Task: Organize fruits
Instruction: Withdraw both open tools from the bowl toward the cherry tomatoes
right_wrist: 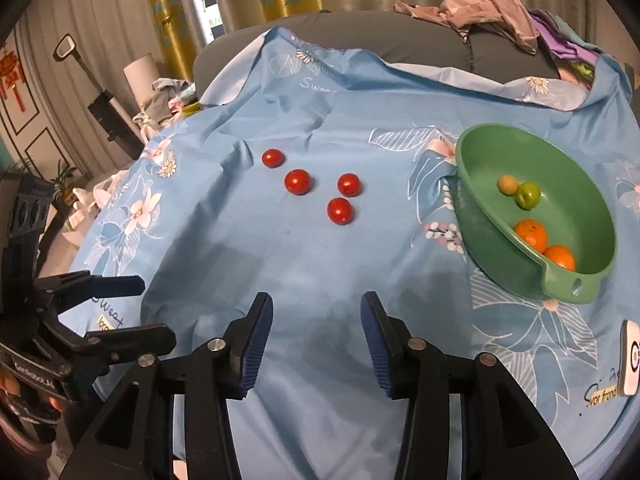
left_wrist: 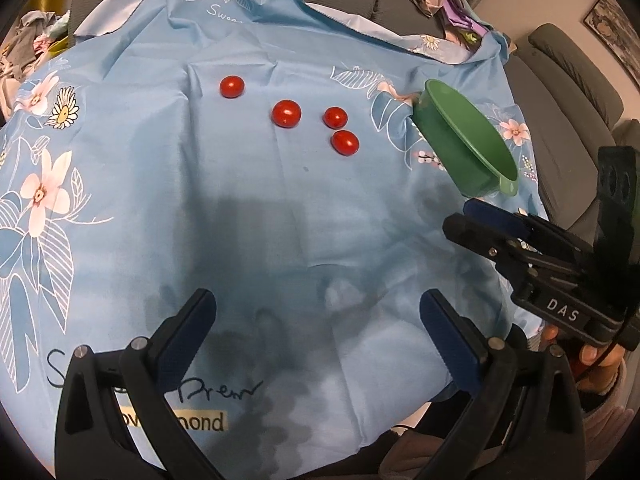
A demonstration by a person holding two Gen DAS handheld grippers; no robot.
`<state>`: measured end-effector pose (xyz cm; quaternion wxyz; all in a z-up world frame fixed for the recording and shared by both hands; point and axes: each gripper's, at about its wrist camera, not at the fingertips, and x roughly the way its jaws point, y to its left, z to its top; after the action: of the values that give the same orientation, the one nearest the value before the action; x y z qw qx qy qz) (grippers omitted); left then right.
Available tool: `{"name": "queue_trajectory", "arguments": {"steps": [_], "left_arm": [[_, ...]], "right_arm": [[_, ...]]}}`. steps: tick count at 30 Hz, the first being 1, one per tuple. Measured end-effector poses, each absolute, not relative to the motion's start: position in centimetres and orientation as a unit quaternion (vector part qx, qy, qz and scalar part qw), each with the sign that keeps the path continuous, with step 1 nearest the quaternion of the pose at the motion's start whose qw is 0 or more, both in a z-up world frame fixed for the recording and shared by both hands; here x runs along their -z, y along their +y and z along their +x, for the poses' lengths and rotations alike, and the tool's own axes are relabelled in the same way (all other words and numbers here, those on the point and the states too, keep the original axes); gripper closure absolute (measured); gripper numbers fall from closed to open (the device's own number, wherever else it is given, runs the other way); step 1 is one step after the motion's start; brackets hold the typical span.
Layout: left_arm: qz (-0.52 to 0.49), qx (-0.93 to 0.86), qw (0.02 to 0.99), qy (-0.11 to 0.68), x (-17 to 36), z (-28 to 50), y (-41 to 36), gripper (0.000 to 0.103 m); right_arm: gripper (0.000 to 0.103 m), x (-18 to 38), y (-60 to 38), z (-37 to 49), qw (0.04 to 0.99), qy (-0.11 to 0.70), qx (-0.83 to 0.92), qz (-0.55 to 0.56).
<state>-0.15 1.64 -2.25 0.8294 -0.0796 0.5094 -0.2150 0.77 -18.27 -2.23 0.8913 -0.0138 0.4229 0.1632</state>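
Observation:
Several red cherry tomatoes lie loose in a small cluster on the blue floral cloth, far ahead of both grippers. At the right stands a green bowl with a handle; it holds two oranges, a green fruit and a small yellowish fruit. My left gripper hovers over the near part of the cloth, wide open and empty. My right gripper is just in front of the bowl's handle, its jaws apart with nothing between them.
The cloth covers a round table ringed by grey seating. Piles of clothes lie at the back and at the left. A small white device rests at the cloth's right edge. A hand holds the right gripper.

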Motion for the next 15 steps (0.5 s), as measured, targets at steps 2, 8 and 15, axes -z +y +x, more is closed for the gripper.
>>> {"name": "queue_trajectory", "arguments": {"steps": [2,8,15], "left_arm": [[-0.079,0.221,0.830,0.506,2.2,0.0,1.7,0.001],[-0.069,0.230,0.837,0.491,1.7,0.4,1.5,0.001],[-0.061,0.226,0.842,0.486,1.8,1.8,1.5,0.001]], "right_arm": [[0.057,2.3,-18.1,1.0,0.890,0.425,-0.164,-0.014],[0.057,2.6,-18.3,2.1,0.889,0.429,-0.161,-0.011],[0.057,3.5,-19.6,3.6,0.884,0.442,-0.153,0.002]]}}
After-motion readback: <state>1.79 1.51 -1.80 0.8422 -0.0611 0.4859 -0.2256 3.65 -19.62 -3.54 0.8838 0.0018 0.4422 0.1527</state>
